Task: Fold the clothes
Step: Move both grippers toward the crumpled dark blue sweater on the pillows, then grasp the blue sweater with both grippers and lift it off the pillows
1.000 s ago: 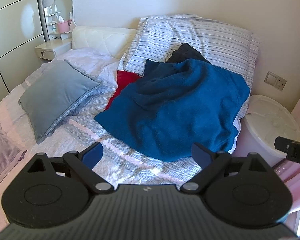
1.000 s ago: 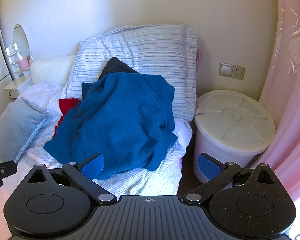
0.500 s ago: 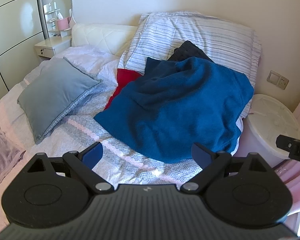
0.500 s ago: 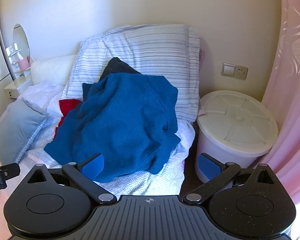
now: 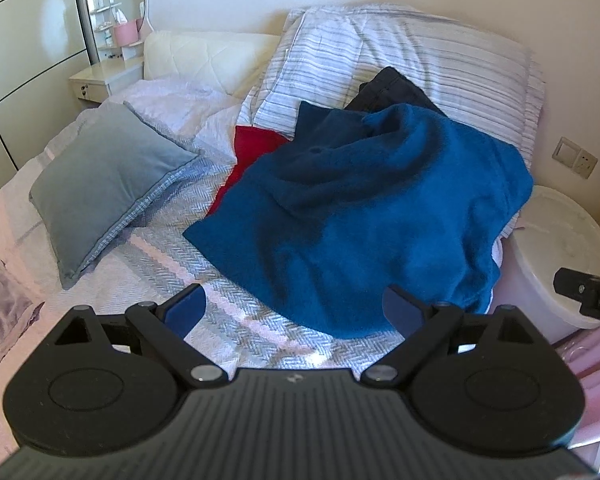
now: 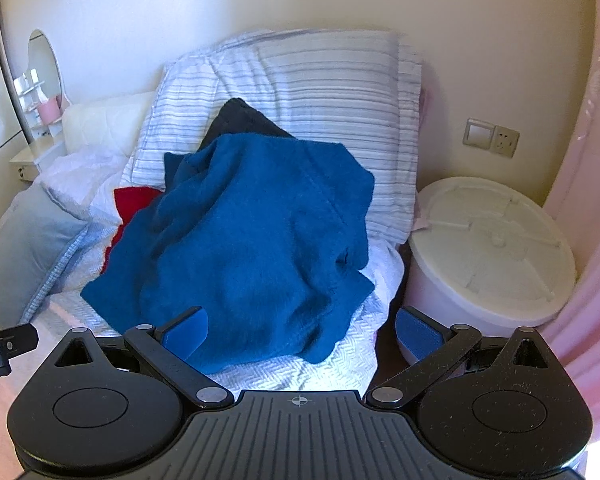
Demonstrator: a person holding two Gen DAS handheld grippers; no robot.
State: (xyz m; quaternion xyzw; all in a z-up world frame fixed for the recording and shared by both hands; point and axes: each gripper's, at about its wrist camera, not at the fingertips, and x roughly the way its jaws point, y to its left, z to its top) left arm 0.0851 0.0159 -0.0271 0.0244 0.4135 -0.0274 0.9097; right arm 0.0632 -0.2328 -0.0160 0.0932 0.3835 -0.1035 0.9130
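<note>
The rumpled deep-blue fleece garment (image 5: 364,216) is lying heaped on the bed's grey-and-white herringbone cover (image 5: 236,320), its upper part leaning against the big grey-striped white pillow (image 5: 420,60) at the headboard. A dark charcoal garment (image 5: 392,90) is poking out behind its top edge, and a bright red piece of cloth (image 5: 252,148) is showing from under its left side. You are holding your left gripper (image 5: 296,308) above the cover just in front of the fleece's near hem, its blue-padded fingers spread wide and gripping nothing. Your right gripper (image 6: 302,332) is hovering at the fleece's near right corner, likewise spread wide and empty, with one pad (image 6: 186,332) in front of the fabric and the other toward the round white lidded plastic tub (image 6: 488,248) standing beside the bed. A plain grey square cushion (image 5: 104,176) is resting on the cover to the left, well apart from the clothes.
</note>
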